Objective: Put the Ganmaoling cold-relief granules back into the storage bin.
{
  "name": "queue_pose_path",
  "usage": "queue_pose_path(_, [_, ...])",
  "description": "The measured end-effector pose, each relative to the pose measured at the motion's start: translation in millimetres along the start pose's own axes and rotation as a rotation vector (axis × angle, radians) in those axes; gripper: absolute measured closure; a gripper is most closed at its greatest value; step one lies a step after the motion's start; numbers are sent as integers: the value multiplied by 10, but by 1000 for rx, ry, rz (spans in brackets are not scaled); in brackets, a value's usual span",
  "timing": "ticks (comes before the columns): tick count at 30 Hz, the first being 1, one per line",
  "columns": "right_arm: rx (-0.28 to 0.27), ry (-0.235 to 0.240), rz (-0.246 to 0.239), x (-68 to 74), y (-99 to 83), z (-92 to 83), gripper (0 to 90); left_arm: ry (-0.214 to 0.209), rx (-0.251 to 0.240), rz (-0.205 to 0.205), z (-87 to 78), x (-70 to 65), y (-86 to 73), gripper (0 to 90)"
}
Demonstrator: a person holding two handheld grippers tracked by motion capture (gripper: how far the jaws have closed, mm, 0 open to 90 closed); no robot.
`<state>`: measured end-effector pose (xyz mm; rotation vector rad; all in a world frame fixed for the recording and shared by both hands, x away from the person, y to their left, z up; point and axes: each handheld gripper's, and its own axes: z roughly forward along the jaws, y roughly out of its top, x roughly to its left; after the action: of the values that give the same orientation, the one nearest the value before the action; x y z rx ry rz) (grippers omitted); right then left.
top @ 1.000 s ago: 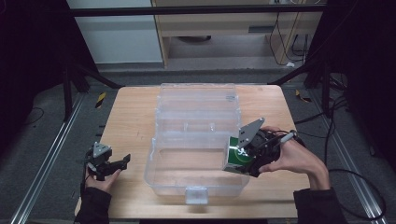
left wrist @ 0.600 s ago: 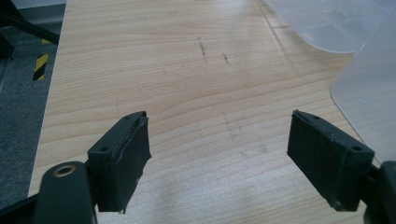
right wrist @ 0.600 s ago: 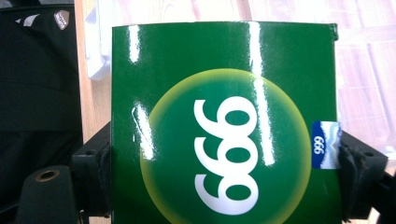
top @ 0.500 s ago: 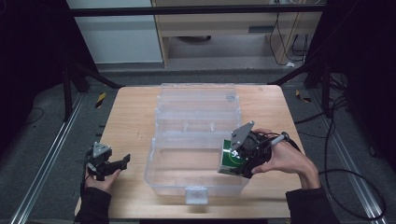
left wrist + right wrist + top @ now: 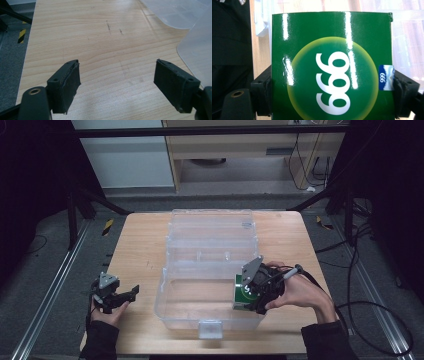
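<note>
Green box pinched over the near right corner of the clear bin.

The green box (image 5: 243, 291), printed with white digits, is clamped by its two sides in the right gripper (image 5: 252, 295), at the near right of the clear plastic bin (image 5: 200, 250) on the wooden surface (image 5: 140, 245). Well apart at near left, the left gripper (image 5: 120, 296) rests with jaws spread, nothing between them.

A light wooden worktop (image 5: 140, 245) stands on a grey carpeted floor (image 5: 45, 265) in a dim room. Beyond the grippers, at the far side, stand a white cabinet (image 5: 125, 155) and a wooden desk (image 5: 235, 155) with cables (image 5: 305, 155) hanging beneath. Metal rails (image 5: 50, 290) run along the floor beside the worktop, and yellow-black tape (image 5: 107, 227) marks the floor.
</note>
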<state>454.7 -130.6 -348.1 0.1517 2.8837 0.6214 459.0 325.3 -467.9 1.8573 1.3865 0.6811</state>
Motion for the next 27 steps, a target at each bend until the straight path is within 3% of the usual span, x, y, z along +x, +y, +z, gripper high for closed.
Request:
queue_pose_path(10, [-3, 21, 18, 14, -67, 75, 159, 0, 1, 2, 3, -6, 2, 203])
queue_pose_path(27, [14, 27, 5, 63, -46, 143, 157, -1, 0, 0, 4, -4, 2, 203])
